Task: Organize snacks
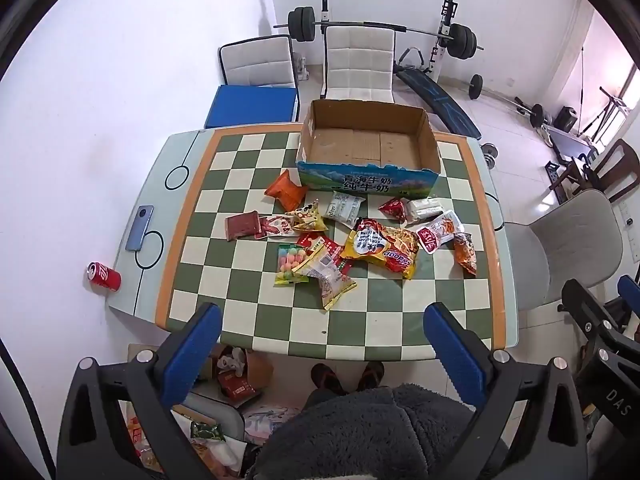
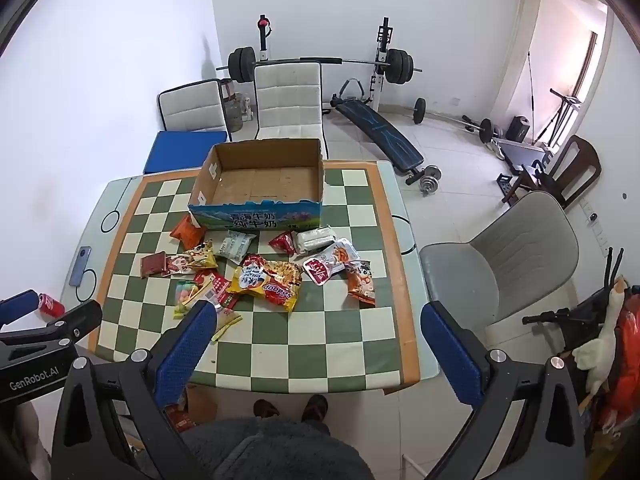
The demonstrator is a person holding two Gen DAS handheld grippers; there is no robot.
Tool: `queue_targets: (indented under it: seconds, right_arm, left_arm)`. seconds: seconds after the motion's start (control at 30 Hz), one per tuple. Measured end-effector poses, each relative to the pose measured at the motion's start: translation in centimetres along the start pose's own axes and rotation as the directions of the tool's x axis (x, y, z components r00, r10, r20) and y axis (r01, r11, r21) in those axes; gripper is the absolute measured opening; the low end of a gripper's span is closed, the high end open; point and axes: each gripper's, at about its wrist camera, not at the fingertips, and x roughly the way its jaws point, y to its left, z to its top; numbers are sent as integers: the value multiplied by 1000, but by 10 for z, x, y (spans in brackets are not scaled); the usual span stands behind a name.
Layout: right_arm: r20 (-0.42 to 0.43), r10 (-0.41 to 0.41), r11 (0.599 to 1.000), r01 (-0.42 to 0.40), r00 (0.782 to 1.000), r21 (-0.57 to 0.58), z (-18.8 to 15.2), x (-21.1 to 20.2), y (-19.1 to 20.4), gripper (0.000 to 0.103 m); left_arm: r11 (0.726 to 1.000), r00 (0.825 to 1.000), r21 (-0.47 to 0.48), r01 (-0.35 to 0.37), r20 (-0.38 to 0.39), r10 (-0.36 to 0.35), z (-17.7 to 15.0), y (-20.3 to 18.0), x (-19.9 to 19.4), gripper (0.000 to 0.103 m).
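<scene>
Several snack packets lie scattered mid-table, among them a big yellow-red noodle packet, an orange packet and a candy bag. Behind them stands an empty cardboard box with a blue printed front. My left gripper hangs open above the table's near edge, nothing between its blue pads. My right gripper is open too, high over the near right part of the table. The left gripper's fingers show at the left of the right wrist view.
The checkered table holds a phone and a red can on its left margin. Chairs stand behind and to the right. Weight bench and barbells fill the back. Bags and clutter lie on the floor near the person's feet.
</scene>
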Motion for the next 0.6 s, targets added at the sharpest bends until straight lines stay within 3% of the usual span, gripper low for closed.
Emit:
queue_targets:
  seconds: [0.6]
  right_arm:
    - [-23,13,1000,-13,1000,-11,0,8,5,103]
  left_arm:
    - [1000,1000,-4,0,-8,0,-1,-2,2,103]
